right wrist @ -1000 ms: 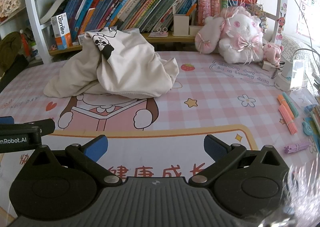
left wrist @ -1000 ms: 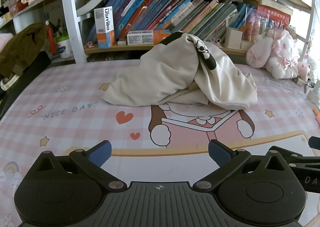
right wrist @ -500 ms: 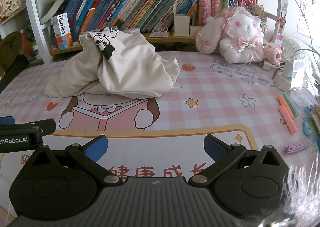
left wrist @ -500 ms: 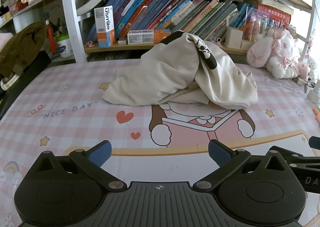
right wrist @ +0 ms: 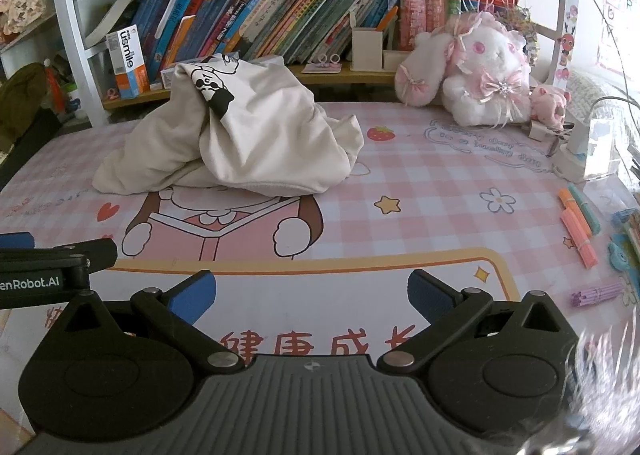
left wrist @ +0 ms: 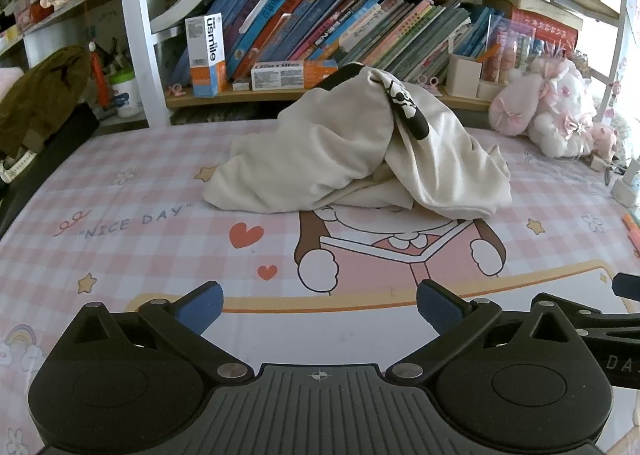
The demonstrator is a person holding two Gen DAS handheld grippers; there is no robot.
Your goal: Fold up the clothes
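I read "usmile" running vertically on the white-and-orange box standing on the bookshelf; same box in the right wrist view. Desk mat, left of the cartoon print: "NICE DAY". Mat's near edge, below the cartoon: "健康成长", partly cut off. Left gripper body shows "enRobot.AI". Book spines are too small to read.

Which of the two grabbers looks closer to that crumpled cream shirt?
Neither clearly: left gripper and right gripper both sit open, short of the cream shirt. Left faces it slightly more squarely.
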